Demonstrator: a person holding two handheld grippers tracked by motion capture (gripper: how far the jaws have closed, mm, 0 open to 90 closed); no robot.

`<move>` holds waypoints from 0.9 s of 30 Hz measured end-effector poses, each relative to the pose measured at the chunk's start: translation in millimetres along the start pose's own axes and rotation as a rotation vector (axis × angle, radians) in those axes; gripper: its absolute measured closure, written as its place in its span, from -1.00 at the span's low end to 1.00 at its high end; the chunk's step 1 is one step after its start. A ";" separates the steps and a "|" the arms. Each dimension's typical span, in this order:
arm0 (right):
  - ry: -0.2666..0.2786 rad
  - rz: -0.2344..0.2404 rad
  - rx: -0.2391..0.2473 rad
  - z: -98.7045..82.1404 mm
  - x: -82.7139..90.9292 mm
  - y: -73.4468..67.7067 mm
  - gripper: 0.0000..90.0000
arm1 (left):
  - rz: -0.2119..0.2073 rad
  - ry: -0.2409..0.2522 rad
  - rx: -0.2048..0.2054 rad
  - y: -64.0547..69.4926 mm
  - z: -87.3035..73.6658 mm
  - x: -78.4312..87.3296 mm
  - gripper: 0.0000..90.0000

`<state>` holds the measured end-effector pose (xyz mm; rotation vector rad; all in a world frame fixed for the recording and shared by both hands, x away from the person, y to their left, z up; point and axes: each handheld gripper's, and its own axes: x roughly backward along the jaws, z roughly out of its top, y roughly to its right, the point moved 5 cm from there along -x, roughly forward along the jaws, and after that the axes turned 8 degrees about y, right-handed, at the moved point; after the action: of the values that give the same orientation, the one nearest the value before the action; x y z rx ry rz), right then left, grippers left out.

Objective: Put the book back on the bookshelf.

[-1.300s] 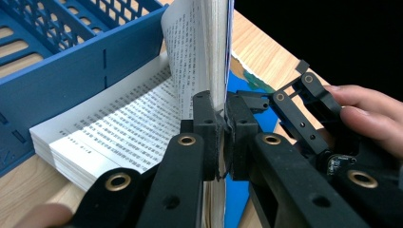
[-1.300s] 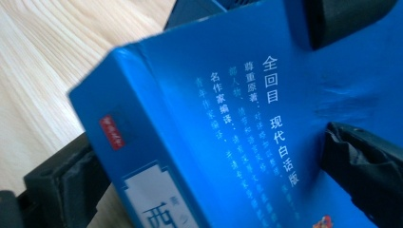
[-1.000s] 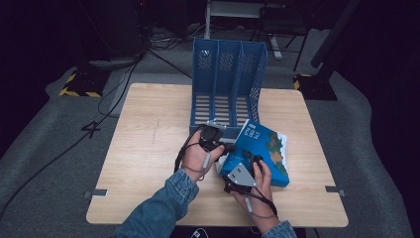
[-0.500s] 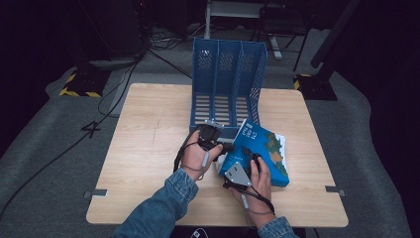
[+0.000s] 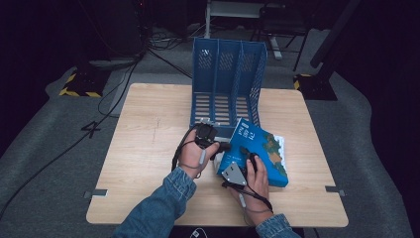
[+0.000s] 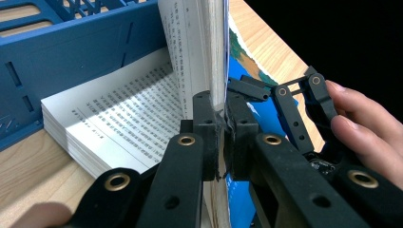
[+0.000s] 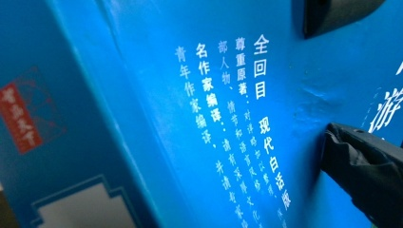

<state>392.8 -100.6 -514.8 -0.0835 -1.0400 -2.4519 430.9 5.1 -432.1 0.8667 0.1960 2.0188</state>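
Book: your blue paperback book (image 5: 257,153) lies open on the wooden table (image 5: 148,144), just in front of the blue magazine file rack (image 5: 228,79), its cover side lifted and tilted.
Left gripper: your left gripper (image 6: 223,126) is pinched tight on the raised cover and a thin sheaf of pages, jaws nearly meeting with only that thickness between them. In the high view it sits at the book's left edge (image 5: 207,136).
Pages: the rest of the page block (image 6: 109,128) lies flat, printed text up, beside the rack's blue wall (image 6: 71,57).
Right gripper: your right gripper (image 5: 242,166) rests on the blue cover, near its lower left part. In the right gripper view one dark jaw tip presses against the cover by the white Chinese lettering (image 7: 247,128); how wide the jaws stand, you cannot tell.
Right hand: your right hand (image 6: 366,128) shows past the left gripper's jaws, fingers wrapped on the other tool.
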 end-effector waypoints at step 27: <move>-0.140 0.141 0.236 12.0 -14.2 2.8 -0.08 | 0.084 0.165 0.112 -40.1 -13.4 43.0 0.37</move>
<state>405.1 -88.4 -507.7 -0.2462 -1.3298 -2.2061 434.6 65.0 -438.3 0.7886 0.3737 2.1759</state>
